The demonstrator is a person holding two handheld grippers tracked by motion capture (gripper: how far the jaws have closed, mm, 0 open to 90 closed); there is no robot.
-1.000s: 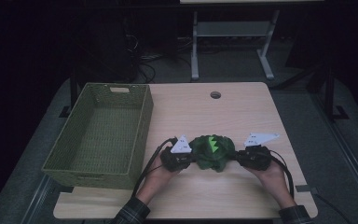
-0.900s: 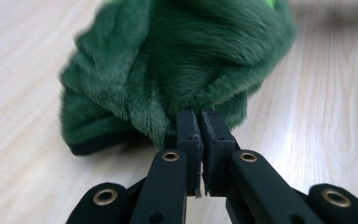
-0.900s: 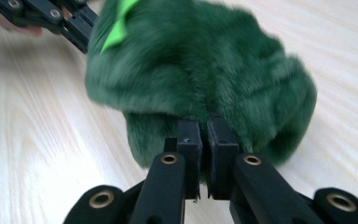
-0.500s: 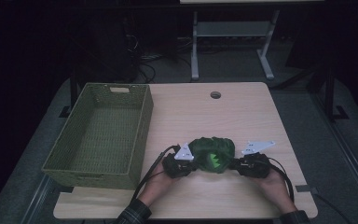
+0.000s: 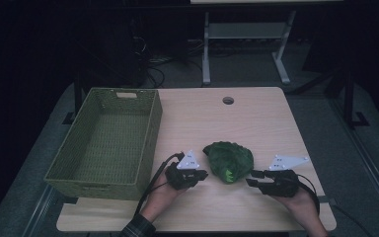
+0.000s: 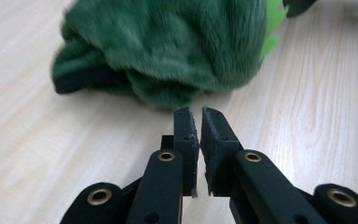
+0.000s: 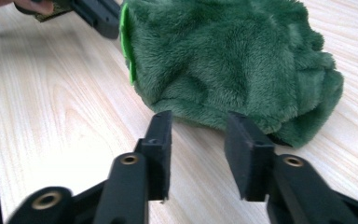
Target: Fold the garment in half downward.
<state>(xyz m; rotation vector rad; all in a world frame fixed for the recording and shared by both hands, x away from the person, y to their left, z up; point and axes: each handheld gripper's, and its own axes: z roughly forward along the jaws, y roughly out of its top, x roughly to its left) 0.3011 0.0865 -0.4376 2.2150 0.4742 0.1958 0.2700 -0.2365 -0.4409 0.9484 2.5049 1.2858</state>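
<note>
On the table's (image 5: 256, 123) near half, the green plush toy (image 5: 228, 160) lies free between both grippers. Left gripper (image 5: 203, 174) nearly closed, empty; right gripper (image 5: 250, 178) has just been opening, empty. Next, likely a fresh grasp toward the basket (image 5: 66, 175).

Green plush toy (image 5: 228, 161) lay crumpled in a rounded heap on the tabletop, near the front edge, right of centre. Dark green fuzzy fabric, bright lime-green trim (image 7: 127, 44) along one edge. Nothing gripped it; it rested free.
</note>
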